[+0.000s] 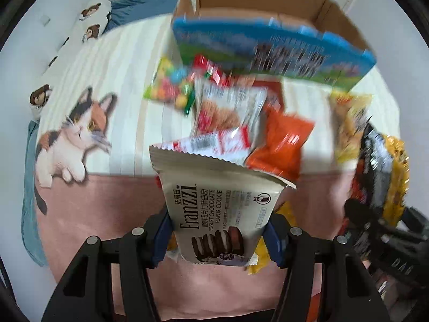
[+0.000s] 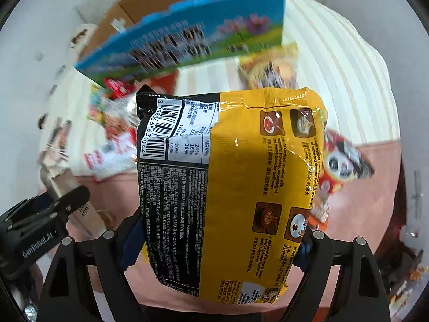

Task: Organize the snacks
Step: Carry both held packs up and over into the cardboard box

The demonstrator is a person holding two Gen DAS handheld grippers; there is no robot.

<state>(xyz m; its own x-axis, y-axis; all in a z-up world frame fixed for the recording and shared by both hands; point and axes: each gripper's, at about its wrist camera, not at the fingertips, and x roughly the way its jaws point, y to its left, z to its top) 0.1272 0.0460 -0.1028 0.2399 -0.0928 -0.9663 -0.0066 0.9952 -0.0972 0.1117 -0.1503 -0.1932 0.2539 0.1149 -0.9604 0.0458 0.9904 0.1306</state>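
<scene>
Left gripper (image 1: 218, 237) is clamped on a Franzzi cookie pack (image 1: 214, 212), held up off the bed. Right gripper (image 2: 222, 244), jaws wide, grips a yellow noodle pkt (image 2: 233, 187), also lifted. Other snacks (image 1: 228, 112) lie on the blanket (image 1: 107, 209) w/ a cardboard box (image 1: 268, 2) beyond.

Light was bright and even. Motion blur smeared the background snacks; the fisheye bent and darkened the edges.

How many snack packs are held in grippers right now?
2: the Franzzi cookie pack in the left gripper, and the yellow noodle pack in the right gripper. Other snacks lie on the bed.
</scene>
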